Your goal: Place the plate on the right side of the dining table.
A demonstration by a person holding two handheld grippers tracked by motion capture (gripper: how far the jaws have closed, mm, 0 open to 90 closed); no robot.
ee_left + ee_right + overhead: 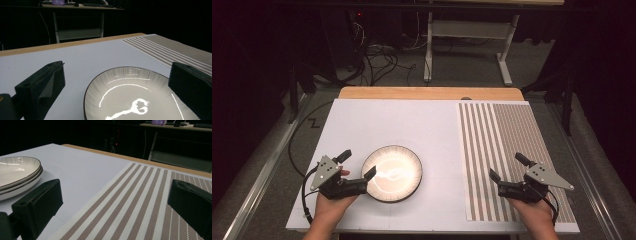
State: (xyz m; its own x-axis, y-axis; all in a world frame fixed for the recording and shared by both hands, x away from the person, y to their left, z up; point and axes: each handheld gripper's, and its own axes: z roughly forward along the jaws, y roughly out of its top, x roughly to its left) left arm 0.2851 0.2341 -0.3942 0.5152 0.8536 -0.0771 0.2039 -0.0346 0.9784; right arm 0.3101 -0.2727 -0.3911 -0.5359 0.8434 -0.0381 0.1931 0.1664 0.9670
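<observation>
White table (377,120), striped mat (507,150) on its right half; dark room, cables on floor. Plates (392,173) stacked left-centre. Left gripper (357,167) jaws apart at plate rim; right gripper (507,167) apart over mat.

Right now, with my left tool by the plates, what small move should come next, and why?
Probably ease the left tool forward so one jaw slips under the top plate's near rim and the other over it, then close. Its jaws stand open on either side of that rim, gripping nothing. The right gripper view shows two stacked plates, so aim for the upper rim alone.
</observation>
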